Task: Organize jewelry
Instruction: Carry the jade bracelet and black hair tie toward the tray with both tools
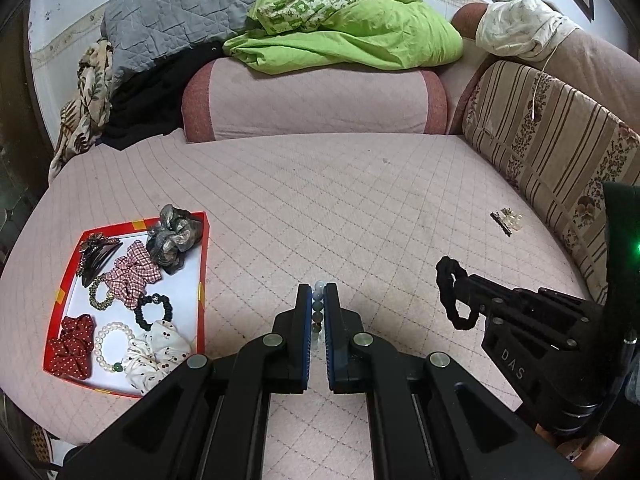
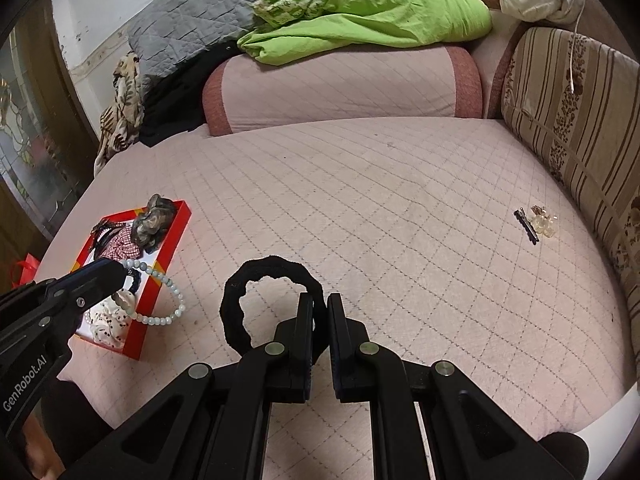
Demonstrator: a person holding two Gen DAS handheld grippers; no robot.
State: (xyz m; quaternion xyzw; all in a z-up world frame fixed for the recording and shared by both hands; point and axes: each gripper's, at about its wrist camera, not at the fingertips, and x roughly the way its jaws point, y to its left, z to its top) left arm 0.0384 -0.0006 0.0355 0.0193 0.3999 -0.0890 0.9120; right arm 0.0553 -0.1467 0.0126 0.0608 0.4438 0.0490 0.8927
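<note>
left wrist view: the left gripper (image 1: 318, 298) is clenched on a bracelet (image 1: 318, 305) of smooth round pale beads, mostly hidden between its jaws. the right gripper (image 2: 320, 305) grips a fuzzy black hair tie (image 2: 265, 300), a lumpy ring. both hang above the quilted pink bed cover (image 1: 320, 200). beside them, one red tray (image 1: 204, 256) holds four fabric scrunchies and a pearl bracelet (image 1: 108, 344); small clips (image 2: 538, 220) far right are hard to make out.

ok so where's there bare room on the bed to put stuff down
The wide quilted stretch between the red tray and the small hair clips lies bare, back to the pink bolster. The tray is crowded, with a white gap beside the grey scrunchie.
</note>
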